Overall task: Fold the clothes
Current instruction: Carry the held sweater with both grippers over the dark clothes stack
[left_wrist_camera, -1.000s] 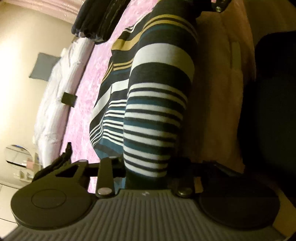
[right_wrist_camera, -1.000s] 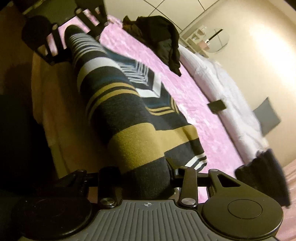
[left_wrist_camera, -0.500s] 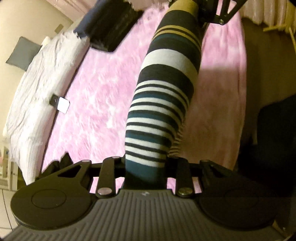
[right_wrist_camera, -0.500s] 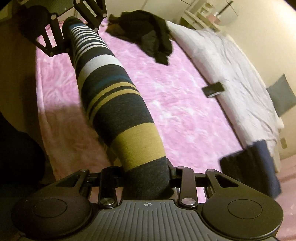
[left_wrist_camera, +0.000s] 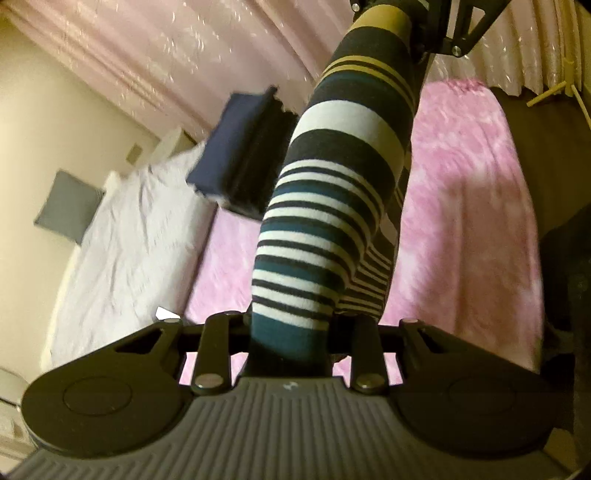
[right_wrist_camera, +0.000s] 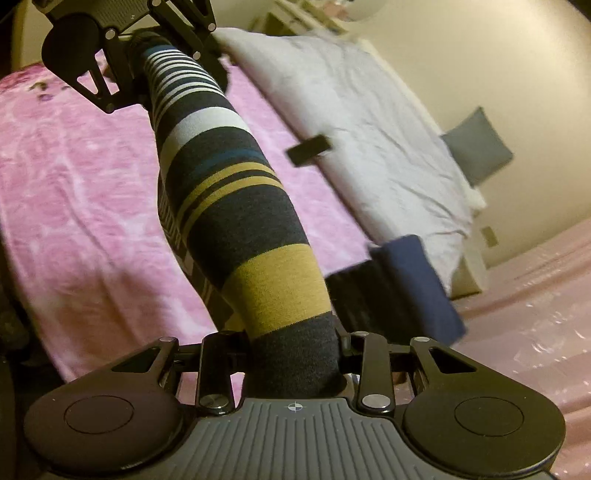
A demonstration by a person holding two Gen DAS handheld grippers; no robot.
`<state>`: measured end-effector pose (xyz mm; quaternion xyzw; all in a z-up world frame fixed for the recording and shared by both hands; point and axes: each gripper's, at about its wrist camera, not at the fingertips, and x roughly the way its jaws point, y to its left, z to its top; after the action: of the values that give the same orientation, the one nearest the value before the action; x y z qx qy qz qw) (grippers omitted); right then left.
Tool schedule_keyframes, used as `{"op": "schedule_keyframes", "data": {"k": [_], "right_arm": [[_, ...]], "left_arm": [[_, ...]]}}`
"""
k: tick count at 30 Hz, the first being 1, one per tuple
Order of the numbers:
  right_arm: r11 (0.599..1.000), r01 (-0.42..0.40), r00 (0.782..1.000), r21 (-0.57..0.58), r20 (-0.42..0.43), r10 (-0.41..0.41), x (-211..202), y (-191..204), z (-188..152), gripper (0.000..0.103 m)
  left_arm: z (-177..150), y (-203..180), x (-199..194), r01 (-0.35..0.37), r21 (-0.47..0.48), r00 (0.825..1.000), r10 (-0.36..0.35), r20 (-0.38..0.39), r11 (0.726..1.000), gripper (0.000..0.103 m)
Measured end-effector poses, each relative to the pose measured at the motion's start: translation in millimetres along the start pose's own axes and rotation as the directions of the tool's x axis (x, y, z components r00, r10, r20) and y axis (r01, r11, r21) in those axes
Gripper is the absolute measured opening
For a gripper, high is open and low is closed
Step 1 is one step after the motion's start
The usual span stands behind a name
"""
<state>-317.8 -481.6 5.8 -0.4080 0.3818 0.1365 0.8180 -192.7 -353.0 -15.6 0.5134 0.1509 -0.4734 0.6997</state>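
Observation:
A striped knit garment [left_wrist_camera: 332, 206] in navy, white, teal and mustard hangs stretched in the air between my two grippers, above a pink blanket [left_wrist_camera: 461, 229]. My left gripper [left_wrist_camera: 291, 343] is shut on its teal and white striped end. My right gripper [right_wrist_camera: 295, 354] is shut on its dark grey and mustard end [right_wrist_camera: 280, 280]. In the left wrist view the right gripper [left_wrist_camera: 424, 22] shows at the top, and in the right wrist view the left gripper [right_wrist_camera: 147, 48] shows at the top left. A fold of the garment hangs below the stretched edge [left_wrist_camera: 369, 280].
A stack of folded dark clothes [left_wrist_camera: 243, 162] lies on the pink blanket near the pink curtain [left_wrist_camera: 184, 55]. A white duvet [right_wrist_camera: 362, 122] with a small dark object [right_wrist_camera: 308, 149] lies beyond the blanket. A grey pillow [right_wrist_camera: 476, 147] leans by the wall.
Both grippers have lifted the striped garment off the bed; it was draped on the blanket and now hangs taut between them. The cameras have tilted up toward the curtain and wall.

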Motion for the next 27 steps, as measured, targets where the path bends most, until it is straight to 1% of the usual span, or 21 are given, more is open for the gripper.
{"op": "schedule_keyframes", "data": {"k": [4, 8, 11, 17, 19, 21, 25, 27], "right_arm": [[1.0, 0.02, 1.0, 0.01, 0.005, -0.02, 11.0, -53.6, -16.5, 0.034], [1.0, 0.025, 0.999, -0.011, 0.03, -0.024, 34.4, -117.8, -41.4, 0.034], [0.999, 0.031, 0.997, -0.034, 0.075, -0.028, 57.9, -179.3, -60.2, 0.034], [0.996, 0.059, 0.985, -0.072, 0.167, -0.047, 107.6, -306.0, -82.8, 0.034], [0.994, 0.078, 0.981, -0.082, 0.186, -0.062, 126.1, -343.0, -85.9, 0.034], [0.992, 0.097, 0.977, -0.084, 0.196, -0.079, 145.9, -374.7, -84.4, 0.034], [0.988, 0.14, 0.974, -0.07, 0.192, -0.124, 193.6, -437.3, -74.2, 0.034], [0.983, 0.177, 0.967, -0.055, 0.194, -0.163, 211.4, -460.8, -68.2, 0.034]], "left_arm": [[37.2, 27.9, 27.2, -0.027, 0.018, 0.999, 0.027, 0.035, 0.999, 0.026], [84.9, 58.4, 80.2, -0.062, 0.035, 0.997, 0.06, 0.047, 0.997, 0.026], [125.0, 77.9, 119.0, -0.099, 0.039, 0.995, 0.097, 0.035, 0.994, 0.026], [207.0, 148.4, 187.1, -0.161, -0.023, 0.987, 0.161, -0.003, 0.987, 0.026], [229.3, 175.1, 211.1, -0.18, -0.031, 0.984, 0.18, -0.007, 0.983, 0.026], [247.0, 199.1, 235.8, -0.207, -0.016, 0.978, 0.207, -0.01, 0.978, 0.026], [273.5, 249.0, 289.9, -0.249, 0.024, 0.968, 0.249, -0.014, 0.968, 0.026], [284.4, 272.0, 316.5, -0.273, 0.048, 0.962, 0.274, -0.008, 0.961, 0.026]]}}
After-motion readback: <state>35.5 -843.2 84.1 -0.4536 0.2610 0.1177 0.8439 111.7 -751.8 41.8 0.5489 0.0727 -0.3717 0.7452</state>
